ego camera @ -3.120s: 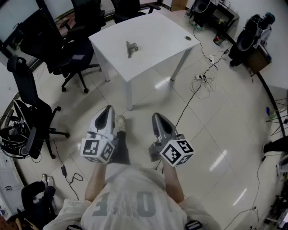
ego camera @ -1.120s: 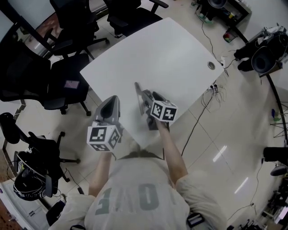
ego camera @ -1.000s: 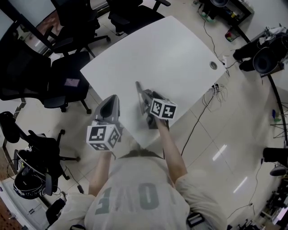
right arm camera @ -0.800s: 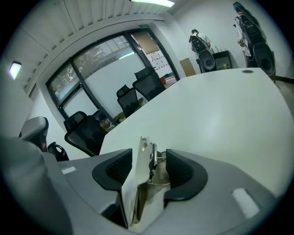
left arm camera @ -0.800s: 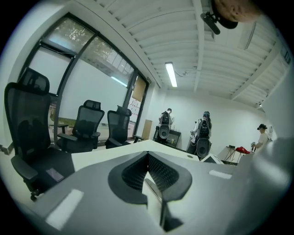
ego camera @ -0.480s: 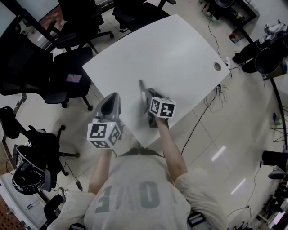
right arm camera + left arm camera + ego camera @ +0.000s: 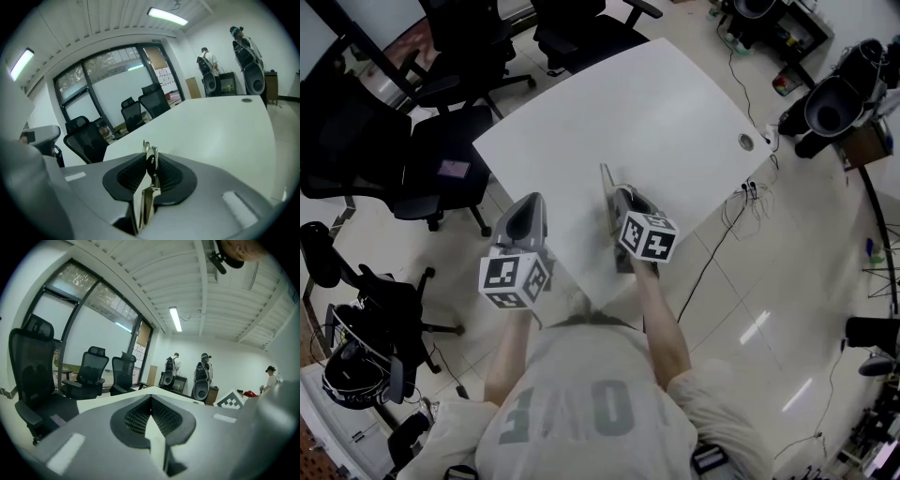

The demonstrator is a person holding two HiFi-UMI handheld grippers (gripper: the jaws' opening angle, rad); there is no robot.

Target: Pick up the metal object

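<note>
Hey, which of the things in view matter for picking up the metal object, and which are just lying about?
Part of the job: metal object, between the pads of the right hand-held gripper, whose jaws are closing on it; white table beneath.

Just lying about: left hand-held gripper, shut, empty; office chairs; cables on the floor.

The flat rectangular table (image 7: 675,94) is plain white, and the thin metal object (image 7: 146,201) is shiny silver. The mesh-backed office chairs (image 7: 441,169) are black. The glossy tiled floor (image 7: 787,244) is pale cream with thin grey grout lines. The person's T-shirt (image 7: 581,412) is light grey with paler lettering.
</note>
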